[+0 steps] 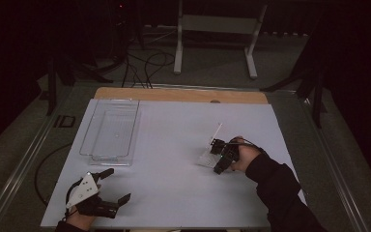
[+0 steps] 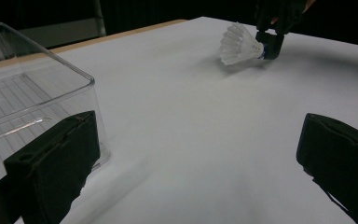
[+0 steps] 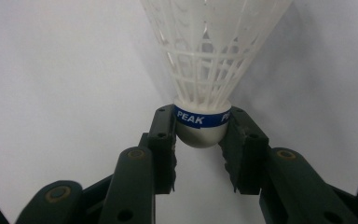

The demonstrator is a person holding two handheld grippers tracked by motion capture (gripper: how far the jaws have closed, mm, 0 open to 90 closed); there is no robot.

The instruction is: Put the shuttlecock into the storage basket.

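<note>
Basically the shuttlecock [image 3: 200, 123] is featherlight with a crushable mesh skirt, so the right gripper [image 3: 200, 140] fingers clamp its rounded cork base; left gripper [image 2: 196, 158] fingers wide open, empty.

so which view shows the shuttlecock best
The right gripper view: the shuttlecock fills it, cork clamped in the right gripper. The left gripper view shows it small and far off; the high view, a faint pale shape.
</note>
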